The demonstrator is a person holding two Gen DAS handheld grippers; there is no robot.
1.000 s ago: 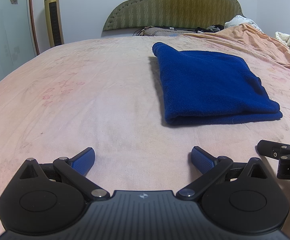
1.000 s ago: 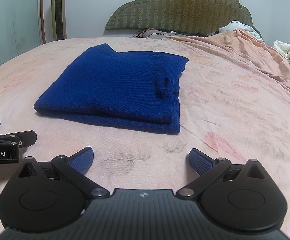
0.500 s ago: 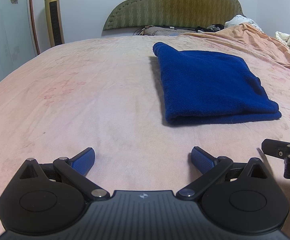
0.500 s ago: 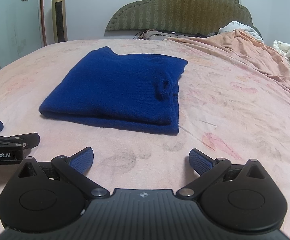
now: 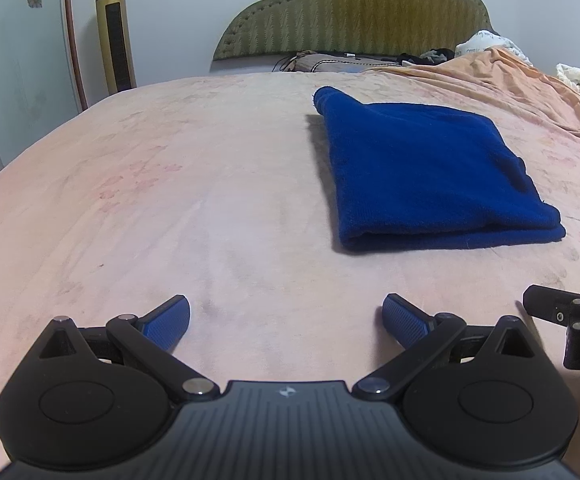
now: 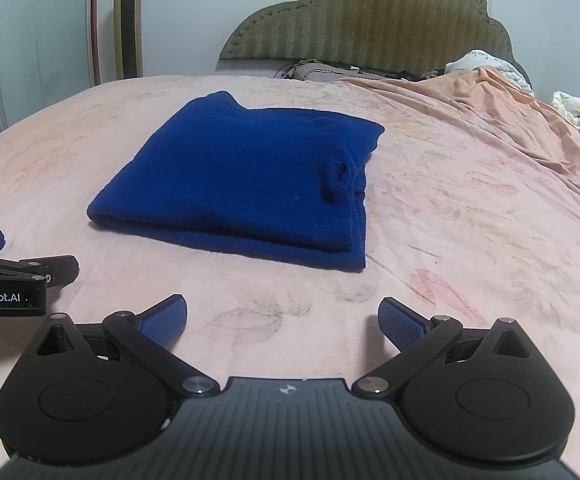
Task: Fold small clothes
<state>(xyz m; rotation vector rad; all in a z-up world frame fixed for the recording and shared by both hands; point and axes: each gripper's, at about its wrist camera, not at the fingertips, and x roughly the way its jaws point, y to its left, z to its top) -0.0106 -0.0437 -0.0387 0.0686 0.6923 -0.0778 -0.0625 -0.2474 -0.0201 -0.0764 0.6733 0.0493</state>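
Observation:
A dark blue knitted garment (image 5: pixel 422 168) lies folded into a flat rectangle on the pink bed sheet (image 5: pixel 170 184). It also shows in the right wrist view (image 6: pixel 246 184), with a small bunched fold near its right edge. My left gripper (image 5: pixel 286 316) is open and empty, low over the sheet, in front and to the left of the garment. My right gripper (image 6: pixel 282 316) is open and empty, in front of the garment's near edge. Each gripper shows at the other view's side edge.
A green padded headboard (image 5: pixel 354 12) stands at the far end of the bed. An orange cover (image 6: pixel 502 116) is rumpled on the far right. Bedding and clothes lie at the head. A gold tower fan (image 5: pixel 115 32) stands at the left wall.
Both grippers have drawn back a little from the garment. The right gripper has shifted slightly rightward in the left wrist view. The garment has not moved.

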